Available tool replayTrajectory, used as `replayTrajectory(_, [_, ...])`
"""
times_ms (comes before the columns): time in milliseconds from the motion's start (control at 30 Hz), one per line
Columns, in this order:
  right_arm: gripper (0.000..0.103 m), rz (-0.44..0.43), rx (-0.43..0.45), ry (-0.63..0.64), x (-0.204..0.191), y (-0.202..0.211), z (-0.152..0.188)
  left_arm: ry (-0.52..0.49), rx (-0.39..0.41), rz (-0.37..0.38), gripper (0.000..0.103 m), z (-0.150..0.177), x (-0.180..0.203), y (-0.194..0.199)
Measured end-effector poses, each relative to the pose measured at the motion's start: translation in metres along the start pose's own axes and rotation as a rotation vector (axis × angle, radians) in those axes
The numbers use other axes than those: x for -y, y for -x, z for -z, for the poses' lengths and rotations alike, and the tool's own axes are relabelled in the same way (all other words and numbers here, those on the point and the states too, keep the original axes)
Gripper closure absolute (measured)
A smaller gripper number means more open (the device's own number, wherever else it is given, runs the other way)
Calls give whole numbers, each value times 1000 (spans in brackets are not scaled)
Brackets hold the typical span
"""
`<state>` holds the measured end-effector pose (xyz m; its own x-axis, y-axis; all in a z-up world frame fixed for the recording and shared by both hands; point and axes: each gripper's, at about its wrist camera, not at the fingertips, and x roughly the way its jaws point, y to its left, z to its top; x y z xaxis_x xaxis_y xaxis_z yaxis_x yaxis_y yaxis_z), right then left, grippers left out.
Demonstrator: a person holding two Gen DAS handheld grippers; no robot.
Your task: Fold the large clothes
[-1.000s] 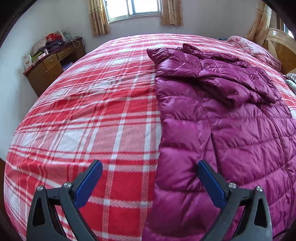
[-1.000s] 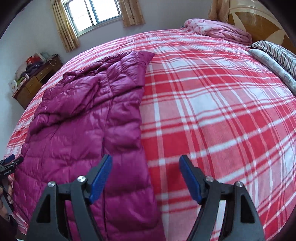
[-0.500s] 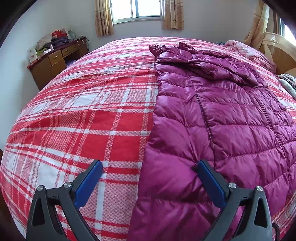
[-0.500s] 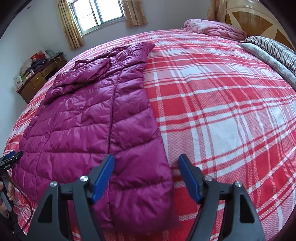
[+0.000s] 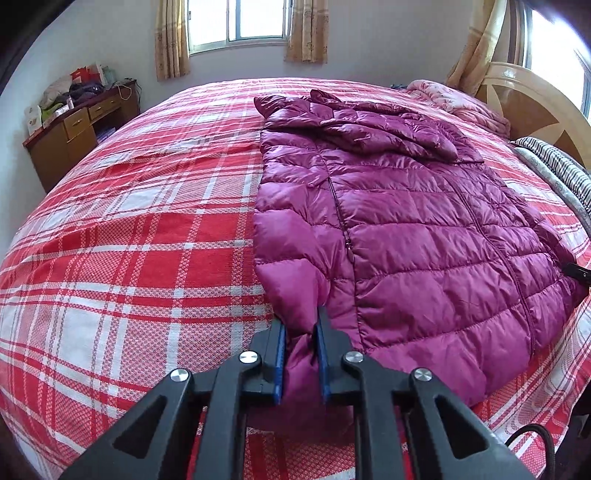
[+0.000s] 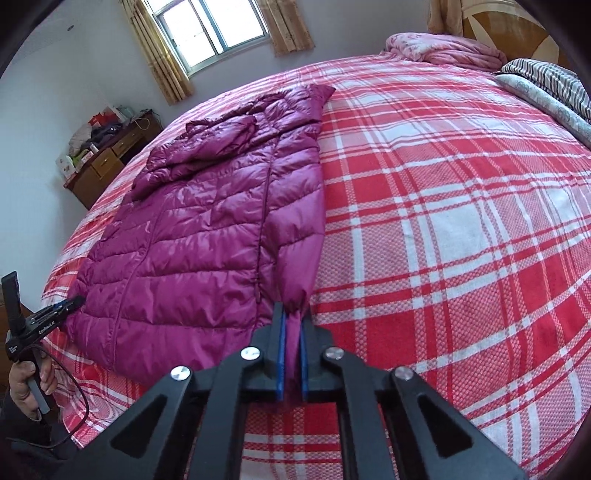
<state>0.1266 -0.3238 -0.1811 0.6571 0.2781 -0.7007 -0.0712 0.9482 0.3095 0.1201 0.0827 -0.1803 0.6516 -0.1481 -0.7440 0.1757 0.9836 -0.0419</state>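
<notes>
- Two grippers were clamped on the near hem of one magenta down jacket (image 5: 424, 236), which lay lengthwise on the red-and-white plaid bedspread (image 5: 129, 258), collar end toward the window (image 5: 255, 18).
- Left gripper (image 5: 300, 325): its jaws had just been closing, and the blue pads (image 5: 280, 354) now pinched a bunched fold of the hem at the jacket's near left corner, with only the puffed cloth keeping them apart.
- Right gripper (image 6: 291, 321): its jaws had likewise just closed, squeezing a thin gather of fabric at the near right corner, just beside the side seam.
- Both tools pointed forward and slanted downward over the foot of the bed, each one roughly level from side to side.
- In the right wrist view the left gripper (image 6: 70, 301) showed at the far left edge, its tips at the jacket's other corner; a hand (image 6: 27, 384) was wrapped around its handle, with a black cable (image 6: 74, 398) trailing below.
- The rest of the jacket lay flat and spread, with a folded part, apparently a sleeve (image 5: 388, 133), lying across its upper part.
- A wooden desk (image 5: 74, 129) piled with clutter stood by the wall at the left; a pink quilt (image 6: 443, 50) and striped bedding (image 6: 546, 79) lay near the headboard (image 5: 535, 107).
</notes>
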Motion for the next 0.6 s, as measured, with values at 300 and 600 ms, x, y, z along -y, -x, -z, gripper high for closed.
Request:
replayTrajectory(300, [97,-50,166,42,-25,65,-15,-24,174,44,98,-20,3,74])
replayTrajectory(600, [97,-101,446,91,-50,160,-43,16,446,117,99,-57,-10,186])
